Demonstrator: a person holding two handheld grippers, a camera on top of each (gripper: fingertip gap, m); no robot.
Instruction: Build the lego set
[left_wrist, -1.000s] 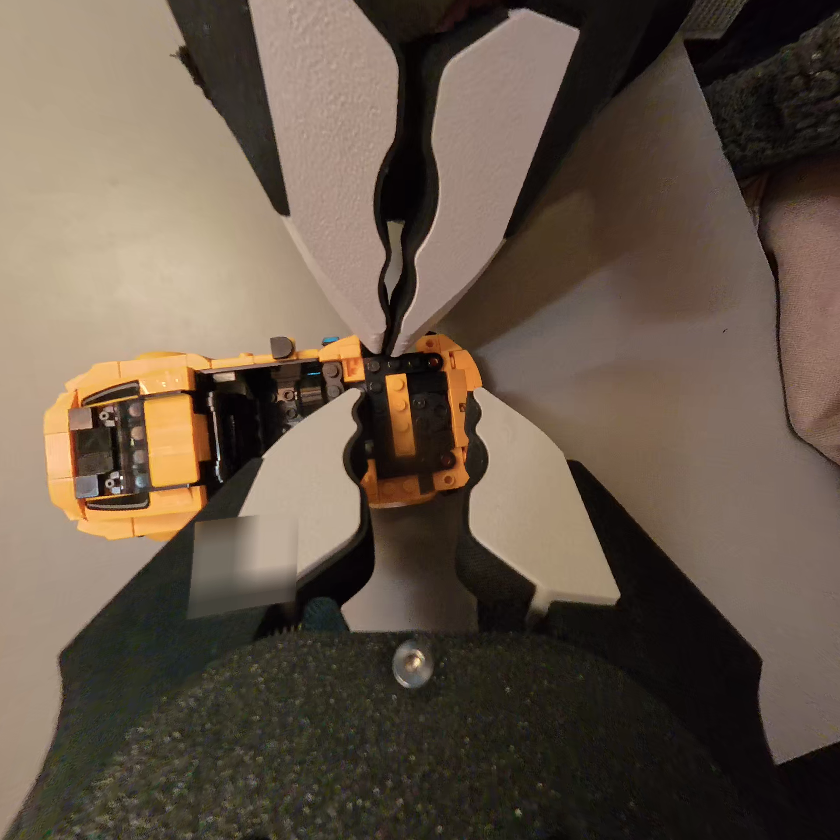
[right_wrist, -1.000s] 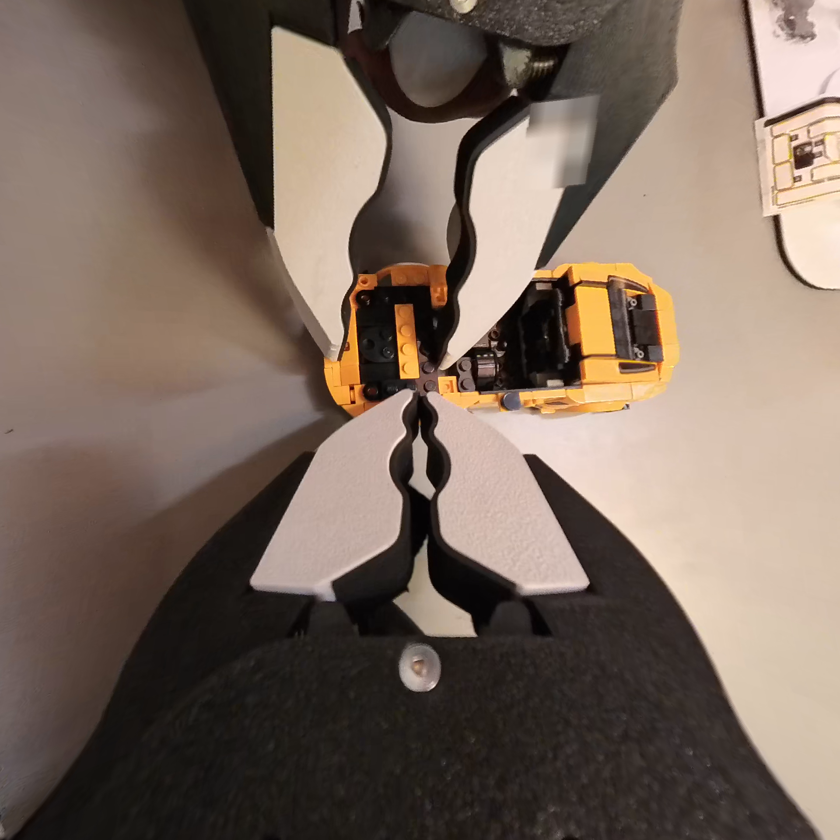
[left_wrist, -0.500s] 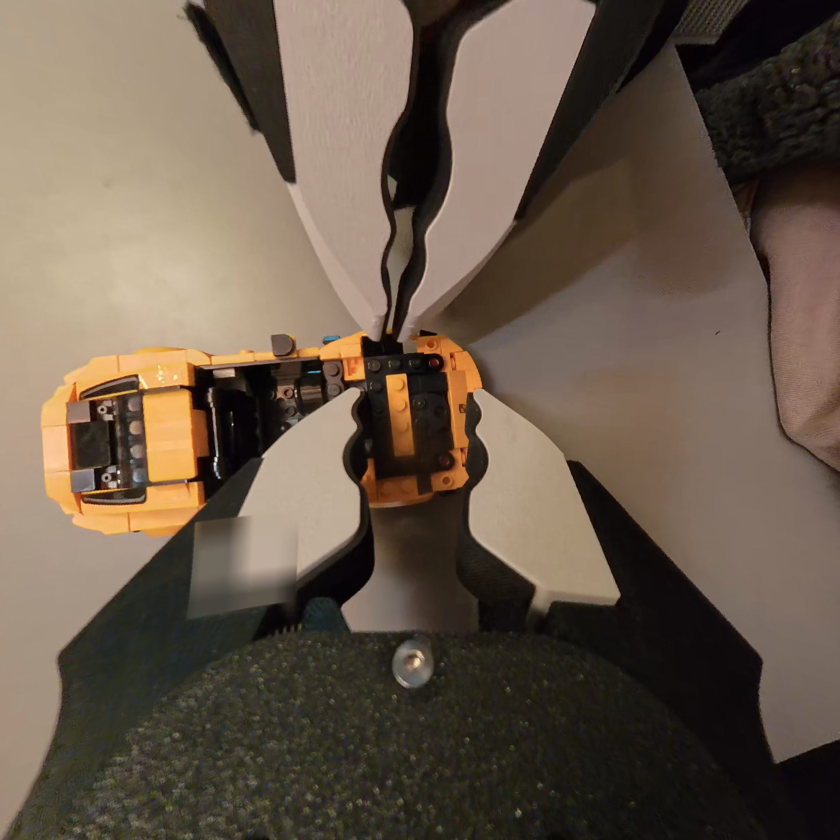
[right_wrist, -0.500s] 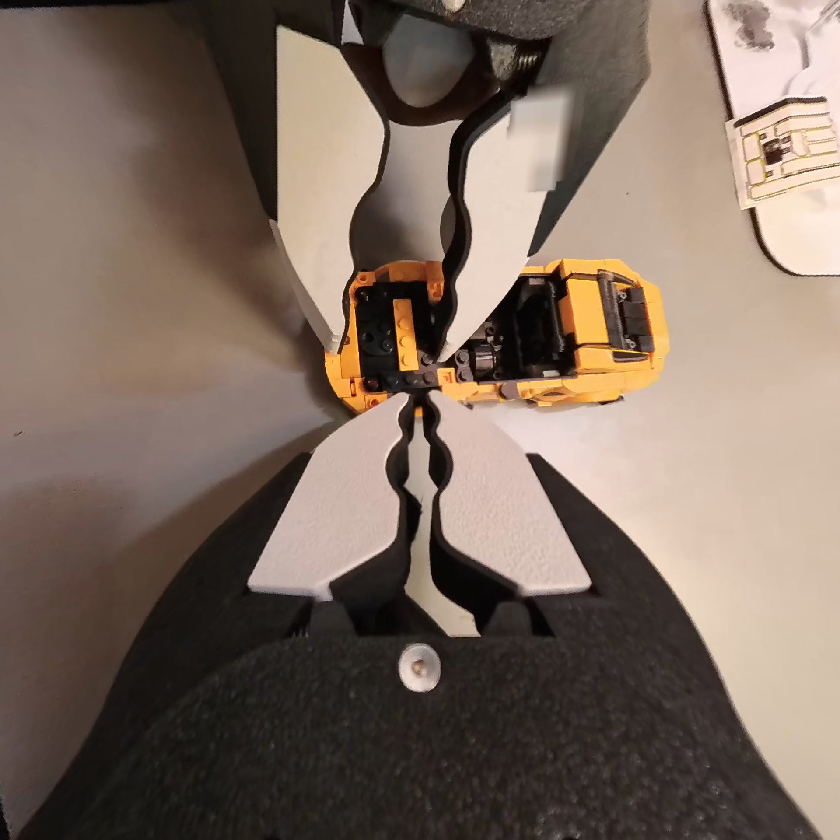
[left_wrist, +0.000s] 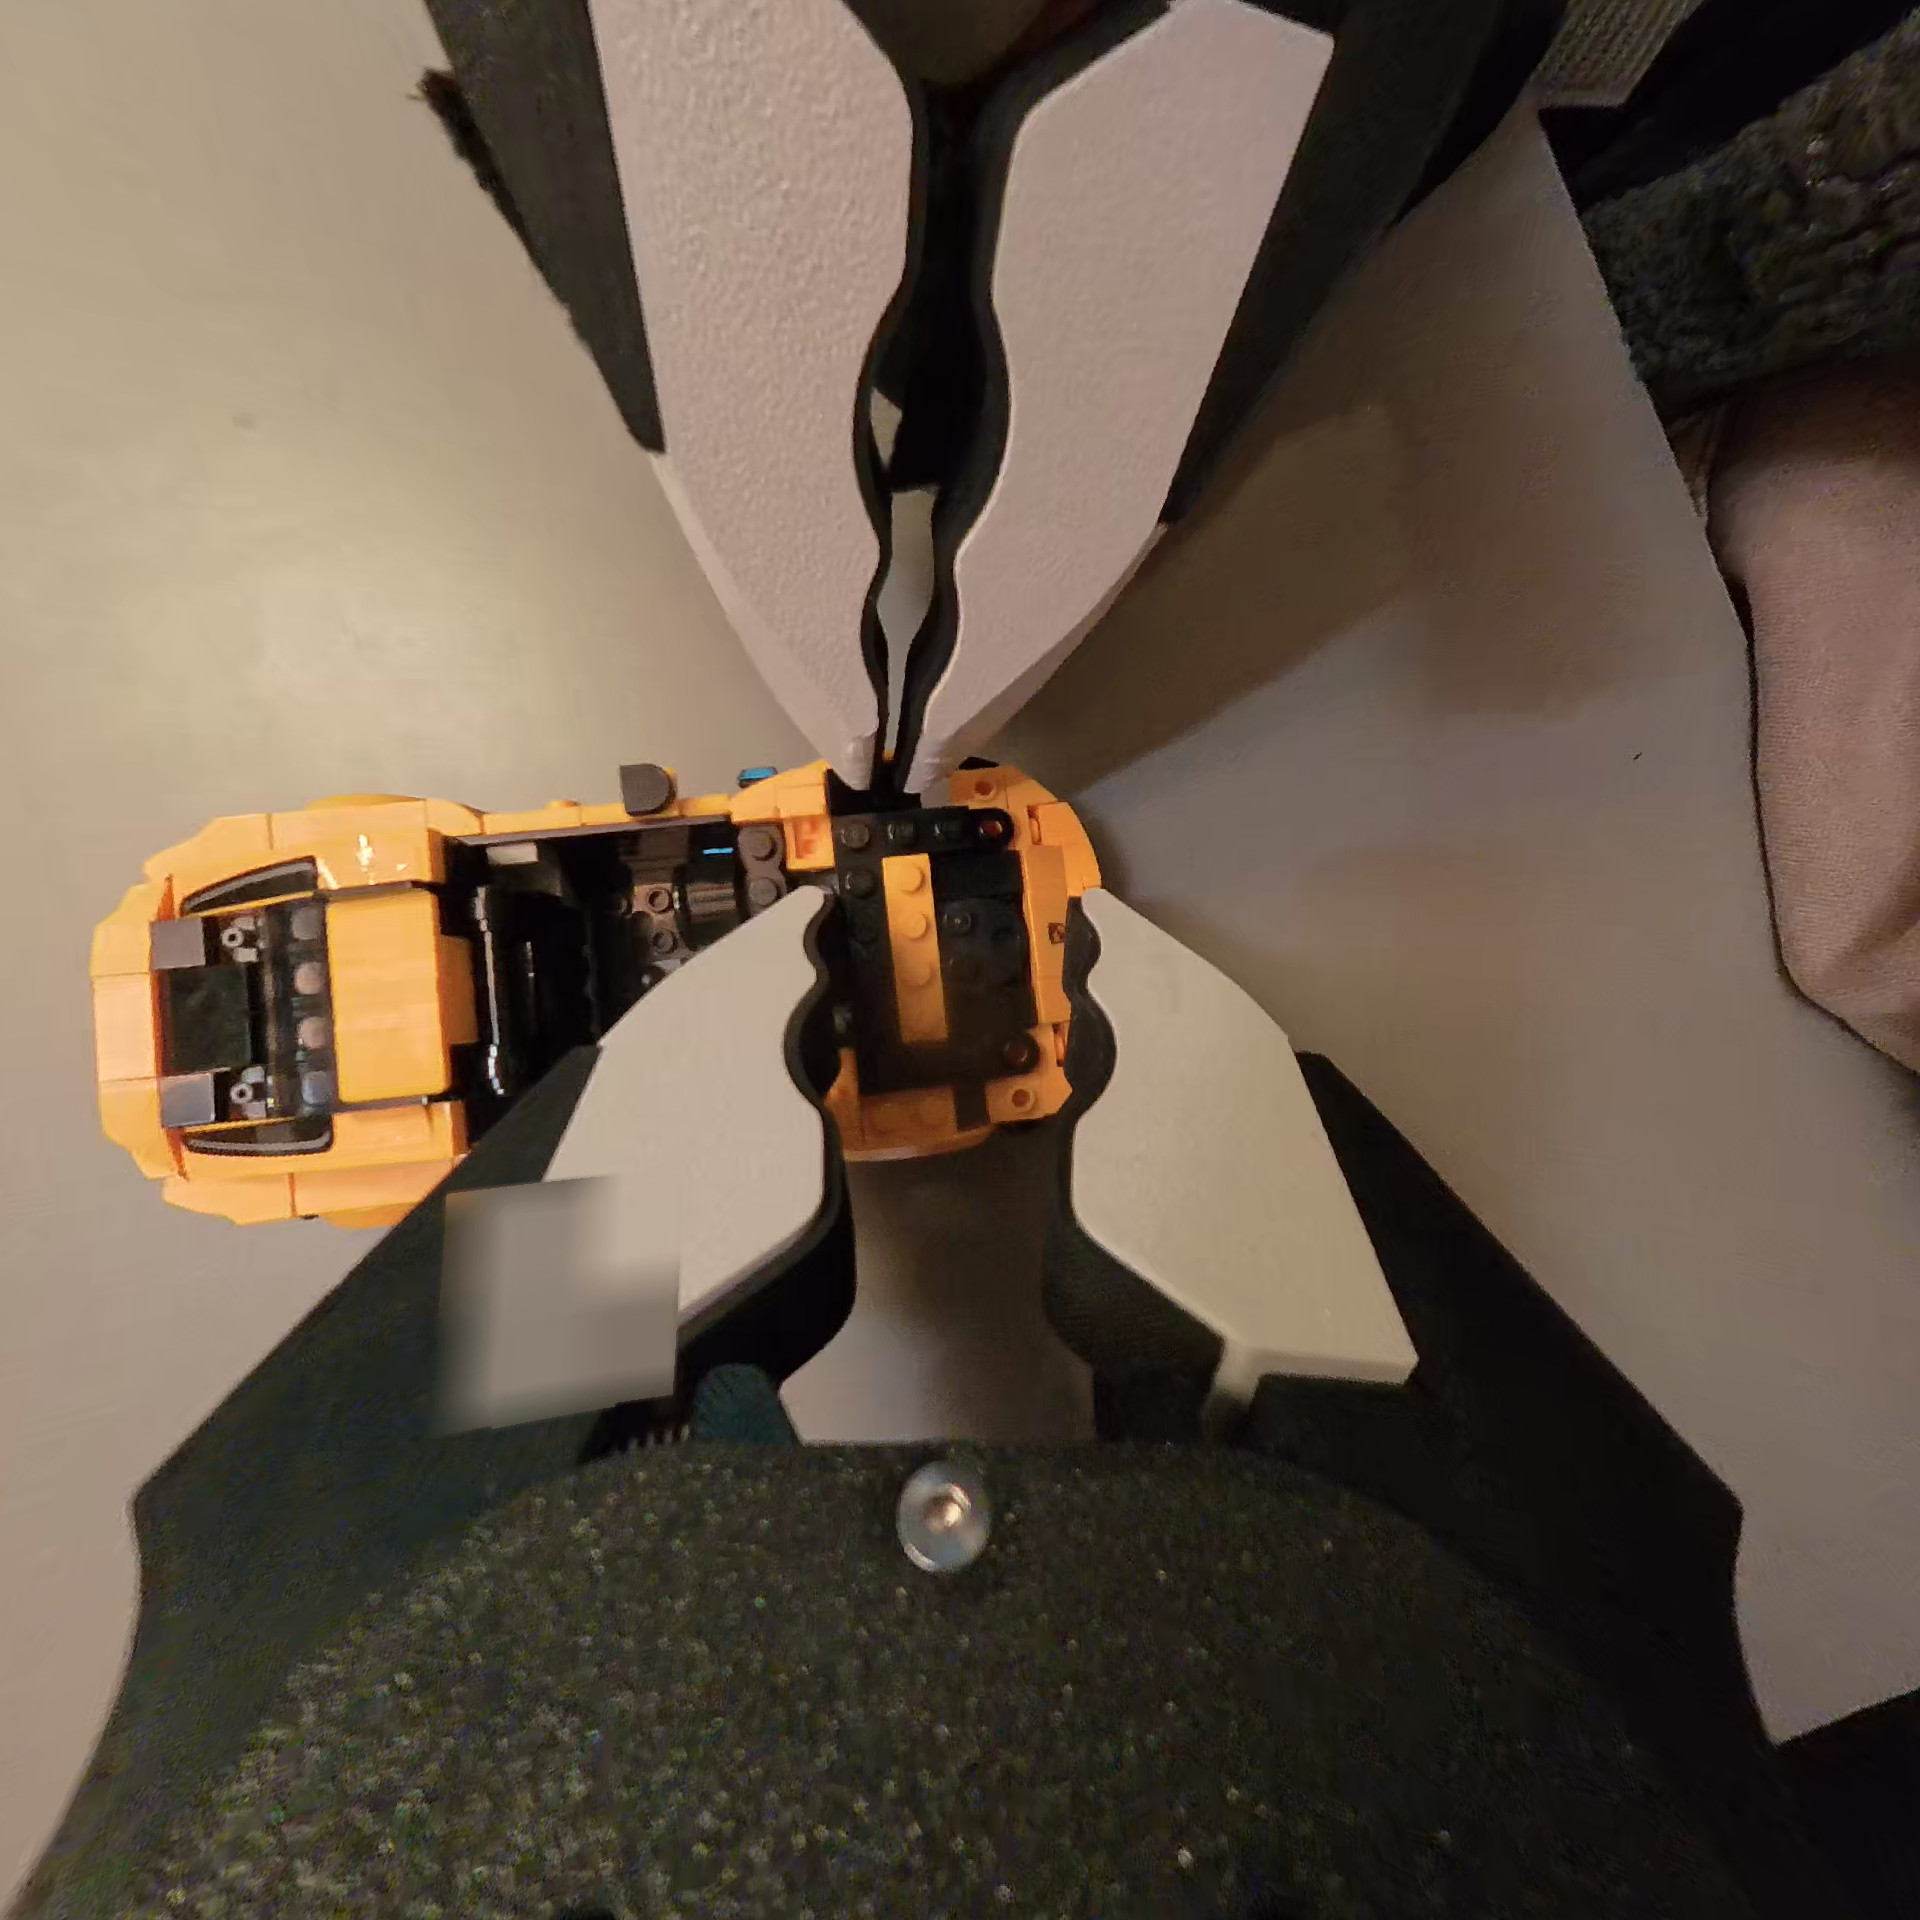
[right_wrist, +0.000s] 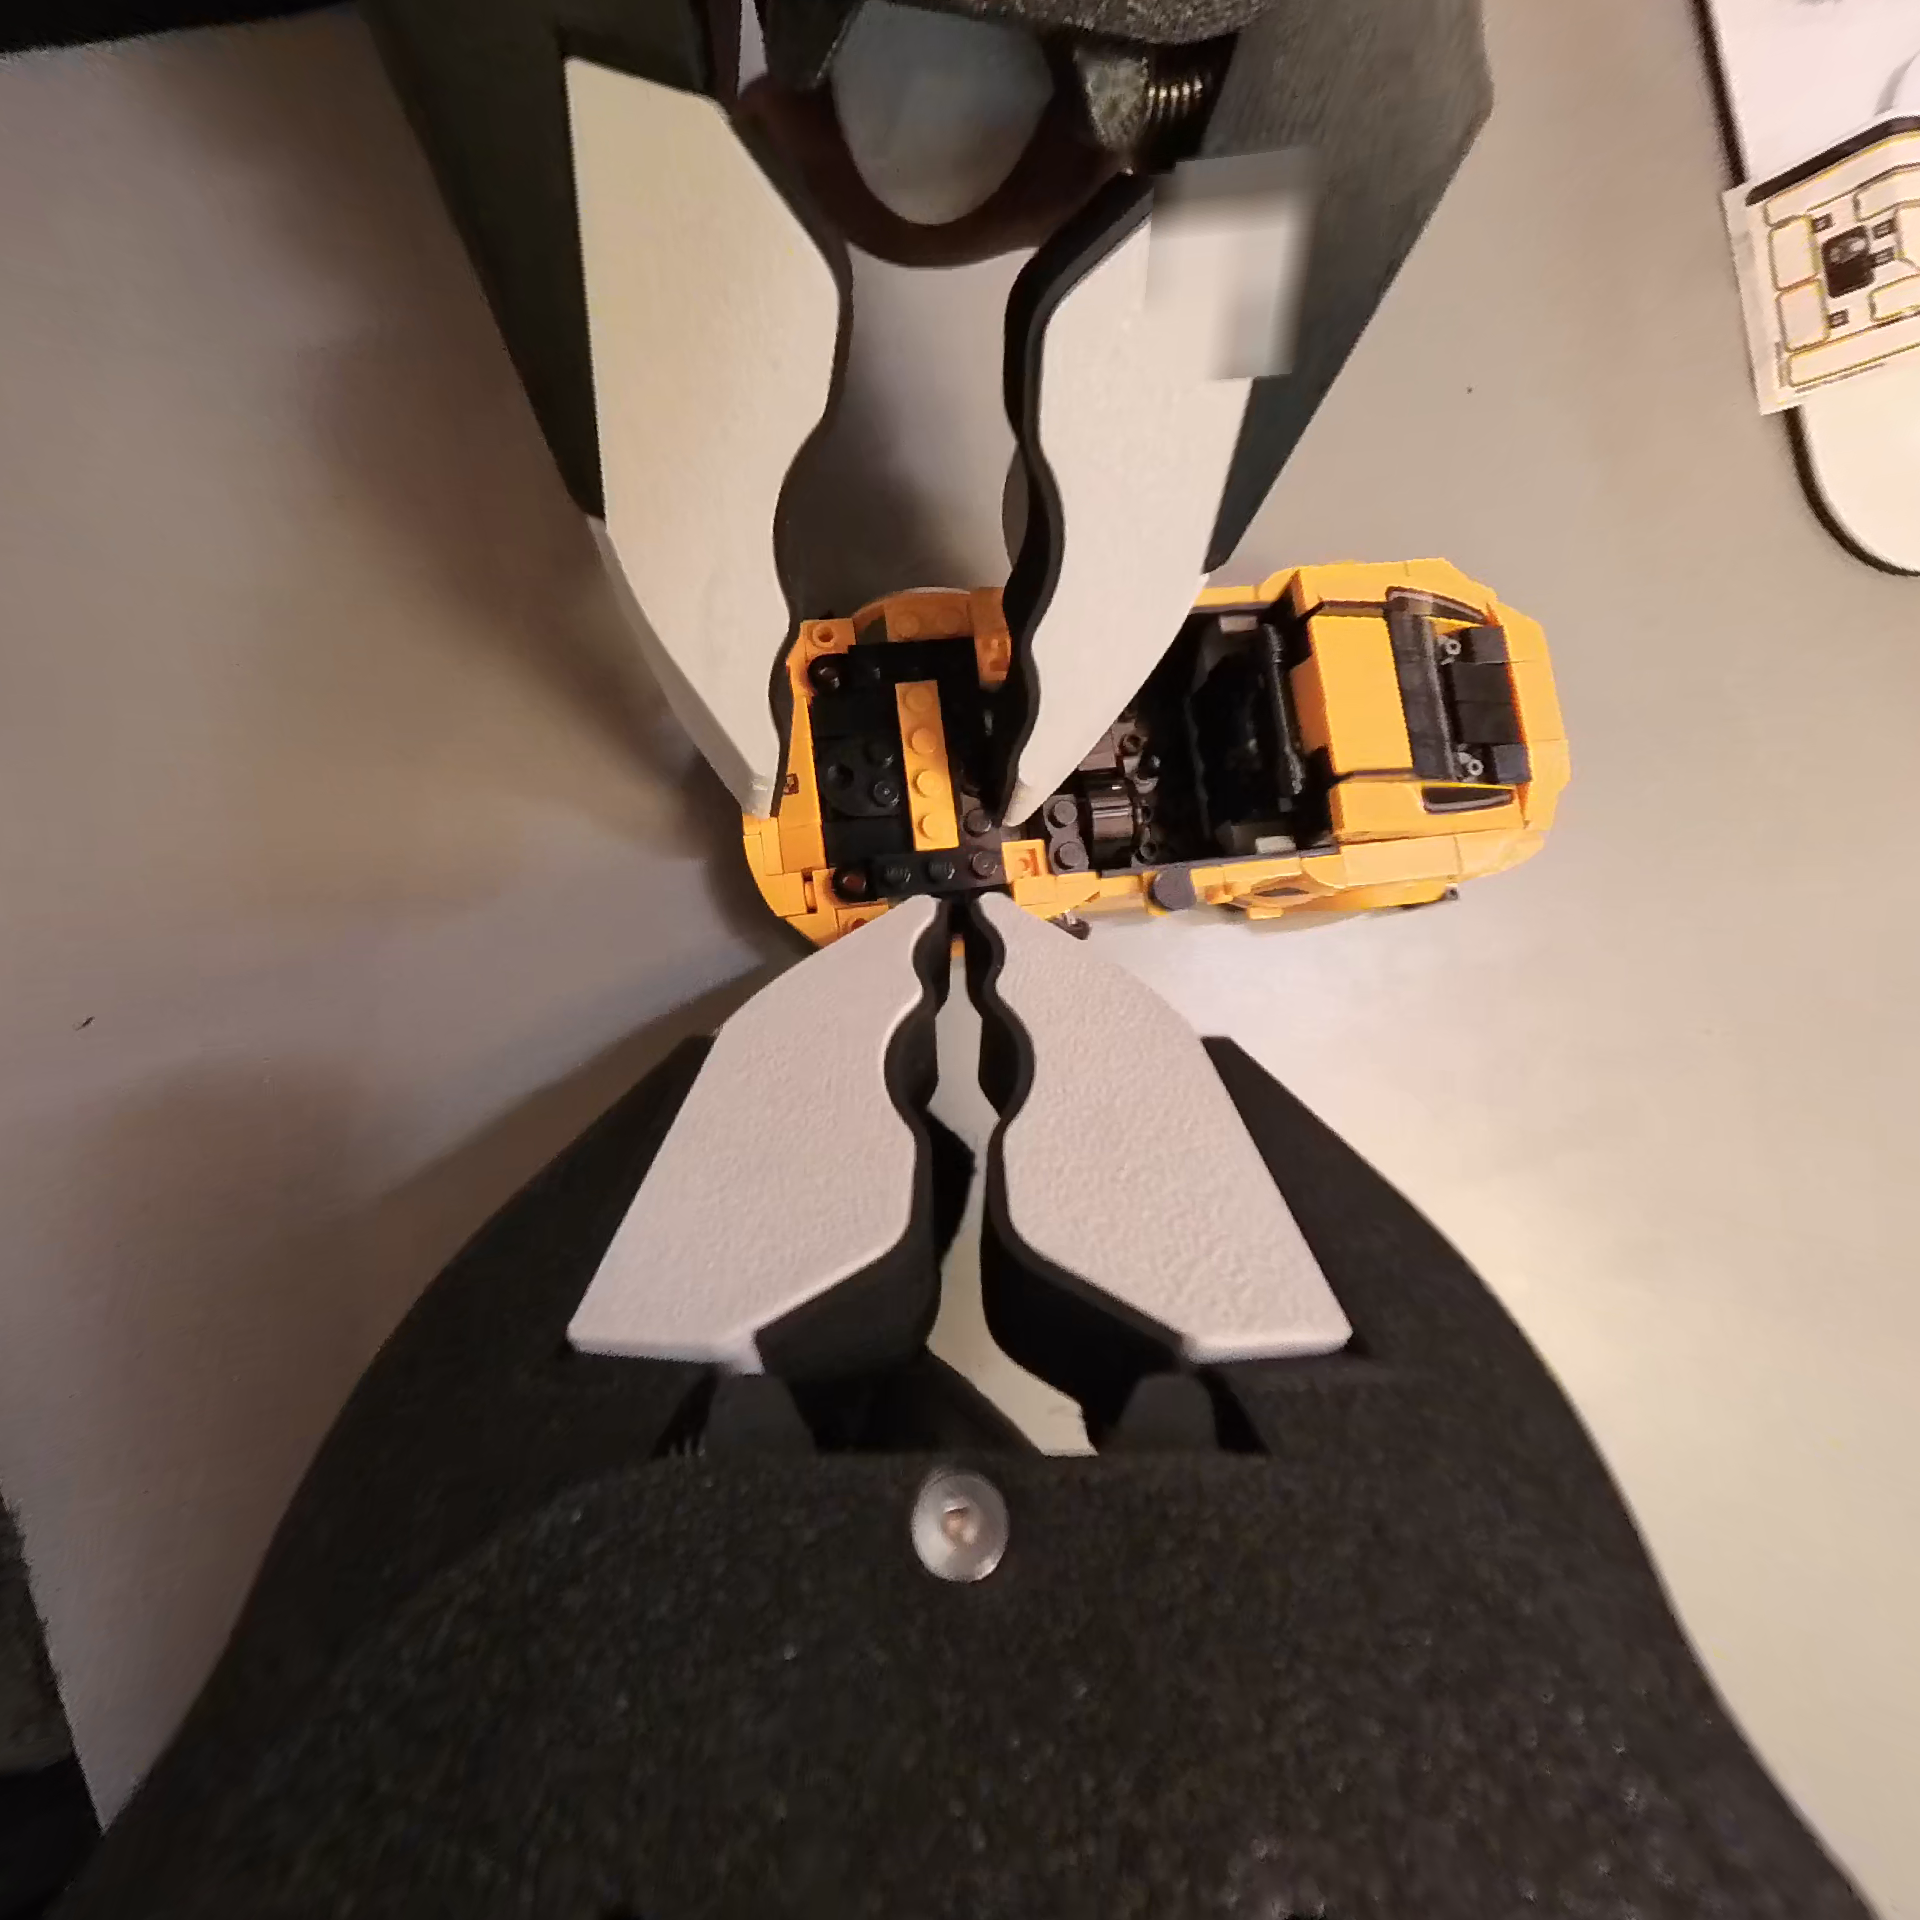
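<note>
Orange car (left_wrist: 582, 997) sits on the desk (left_wrist: 312, 416), roof off, black studded interior exposed. Left gripper (left_wrist: 940, 935) has its jaws spread around one end of the car, one finger on each side of the body, bracing it; contact on both flanks looks likely but I can't confirm the squeeze. Right gripper (right_wrist: 961, 914) comes in from the opposite side, jaws pressed almost together, tips at the car's near edge right by the black stud row (right_wrist: 940, 868). Whether a small piece is pinched there I cannot tell; tips hide it. Judgement: step in hand is seating or pressing a small part onto that stud row. To do it well: keep the left jaws square on the body so the car can't slide, push straight down over the studs, don't lever sideways or the orange side panels may pop. Instruction sheet (right_wrist: 1829, 270) lies well beyond the jaws.
</note>
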